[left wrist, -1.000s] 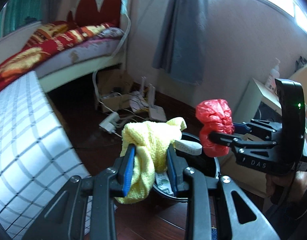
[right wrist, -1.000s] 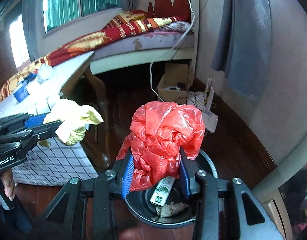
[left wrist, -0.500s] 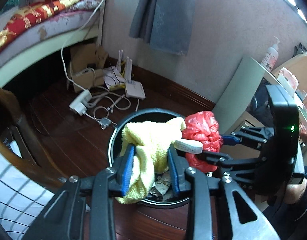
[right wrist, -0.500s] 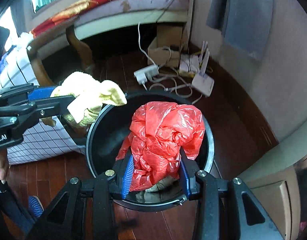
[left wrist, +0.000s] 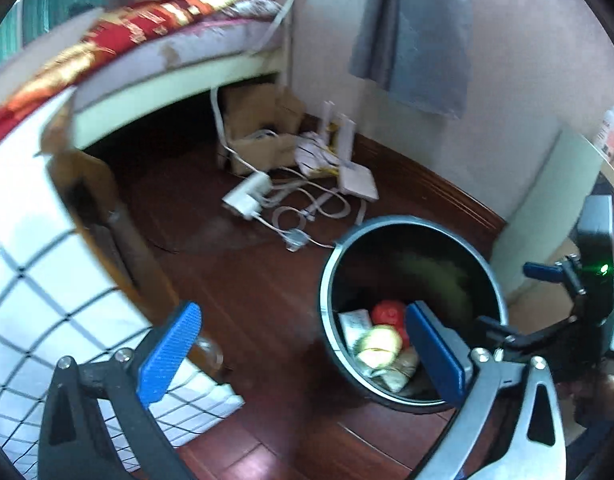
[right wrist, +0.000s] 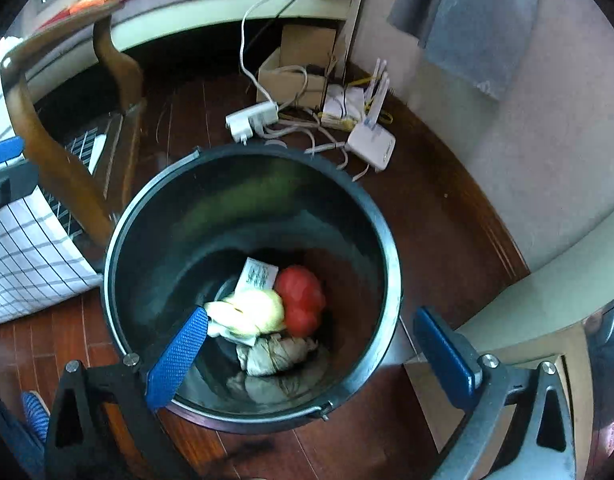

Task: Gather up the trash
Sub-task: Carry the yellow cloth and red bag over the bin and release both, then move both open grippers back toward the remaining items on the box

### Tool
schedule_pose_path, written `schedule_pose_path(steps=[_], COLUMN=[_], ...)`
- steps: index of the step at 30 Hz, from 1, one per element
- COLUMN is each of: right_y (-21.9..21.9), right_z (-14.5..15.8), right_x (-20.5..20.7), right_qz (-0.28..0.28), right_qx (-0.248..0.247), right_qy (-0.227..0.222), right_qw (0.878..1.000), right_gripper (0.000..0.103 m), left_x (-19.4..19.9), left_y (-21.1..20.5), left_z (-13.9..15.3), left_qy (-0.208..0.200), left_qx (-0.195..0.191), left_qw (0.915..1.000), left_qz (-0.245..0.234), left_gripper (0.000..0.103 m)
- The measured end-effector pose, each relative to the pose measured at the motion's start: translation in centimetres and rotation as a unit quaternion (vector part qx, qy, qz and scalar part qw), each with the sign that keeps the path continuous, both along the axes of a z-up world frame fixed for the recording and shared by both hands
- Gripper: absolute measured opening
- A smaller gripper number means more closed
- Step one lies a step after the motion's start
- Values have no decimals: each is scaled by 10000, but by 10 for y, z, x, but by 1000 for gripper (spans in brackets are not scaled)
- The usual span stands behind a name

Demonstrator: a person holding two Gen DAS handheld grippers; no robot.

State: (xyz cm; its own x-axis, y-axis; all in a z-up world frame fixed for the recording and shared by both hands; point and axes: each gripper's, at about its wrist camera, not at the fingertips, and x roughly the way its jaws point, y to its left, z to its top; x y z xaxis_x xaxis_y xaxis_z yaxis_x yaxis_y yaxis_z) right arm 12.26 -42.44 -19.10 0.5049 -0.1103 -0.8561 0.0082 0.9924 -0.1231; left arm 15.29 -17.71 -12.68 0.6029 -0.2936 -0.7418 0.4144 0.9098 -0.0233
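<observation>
A black round bin (right wrist: 387, 248) stands on the dark wood floor; it also shows in the left wrist view (left wrist: 483, 252). Inside it lie a yellow cloth (right wrist: 255, 312), a red plastic bag (right wrist: 303, 300), a white paper packet (right wrist: 259, 274) and grey crumpled waste (right wrist: 279, 354). The cloth (left wrist: 379, 346) and bag (left wrist: 387, 314) also show in the left wrist view. My right gripper (right wrist: 311, 344) is open and empty above the bin. My left gripper (left wrist: 303, 348) is open and empty, left of the bin's rim. The right gripper's body (left wrist: 587, 292) shows at the right in the left wrist view.
A wooden chair (right wrist: 67, 168) with a checked cloth (right wrist: 23, 256) stands left of the bin. A power strip (right wrist: 253, 120), cables, a white router (right wrist: 371, 142) and a cardboard box (right wrist: 297, 68) lie near the wall. A bed (left wrist: 147, 52) is behind. A pale cabinet (right wrist: 547, 304) stands right.
Both grippers have opened. The yellow cloth and the red bag have dropped into the bin. The left gripper has shifted left of the bin.
</observation>
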Motion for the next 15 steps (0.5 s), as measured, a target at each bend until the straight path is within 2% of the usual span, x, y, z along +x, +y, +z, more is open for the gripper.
schedule_pose_path(steps=[15], right_y=[38], right_z=[45], right_x=[-6], right_qz=[279], right_qx=[150], right_qy=[-502], right_qw=[9982], right_gripper=[103], left_x=[-21], left_y=[33], left_z=[30], left_qy=[-317], left_qx=[61], left_qw=[9988], left_qz=[367], left_gripper=[103])
